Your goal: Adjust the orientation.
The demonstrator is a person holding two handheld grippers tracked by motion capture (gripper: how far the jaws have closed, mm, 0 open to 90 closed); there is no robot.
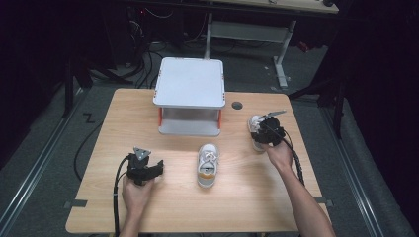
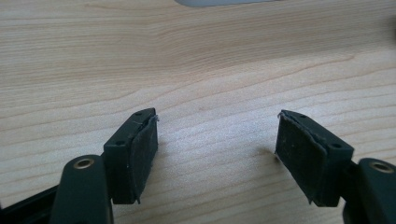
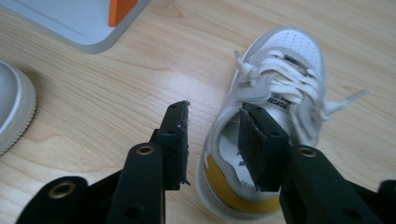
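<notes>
One shoe w/ its collar wall between right tongs, unpinched.

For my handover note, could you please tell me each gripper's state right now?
Left gripper: open, nothing between its jaws.
Right gripper: open, jaws straddling the side wall of the shoe, not yet pressing it.

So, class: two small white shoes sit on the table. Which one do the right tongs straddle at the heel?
The shoe at the table's right edge: the right tongs straddle its heel wall, while the middle shoe lies untouched.
</notes>
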